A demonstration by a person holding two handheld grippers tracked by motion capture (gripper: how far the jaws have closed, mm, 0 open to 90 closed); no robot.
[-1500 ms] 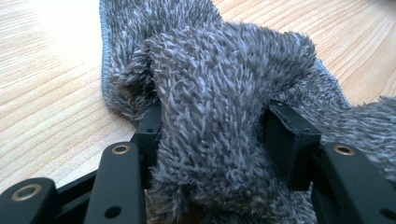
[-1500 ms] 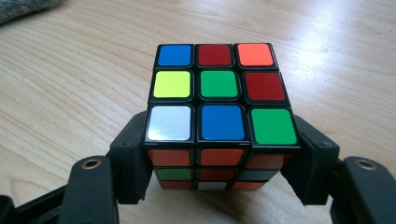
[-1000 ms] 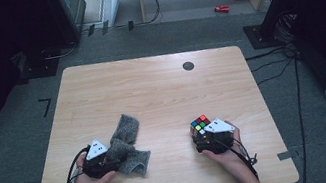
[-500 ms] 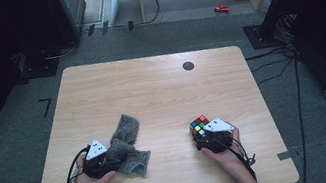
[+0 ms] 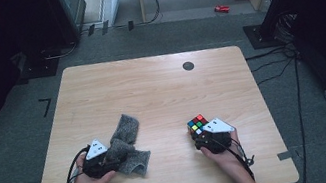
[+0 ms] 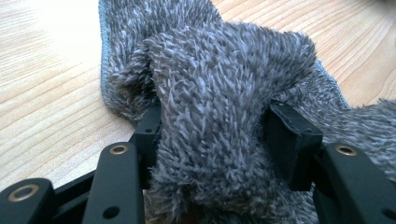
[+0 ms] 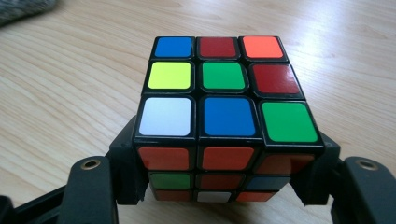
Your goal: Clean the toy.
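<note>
Grasping step, judged from both grips: left gripper clamped on grey fluffy cloth at near left of table, right gripper just closing onto puzzle cube at near right; next, probably, lift both off the wood.

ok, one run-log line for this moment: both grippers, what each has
left gripper: shut on grey cloth | right gripper: jaws just closing, either side of puzzle cube | both resting on wooden table
</note>
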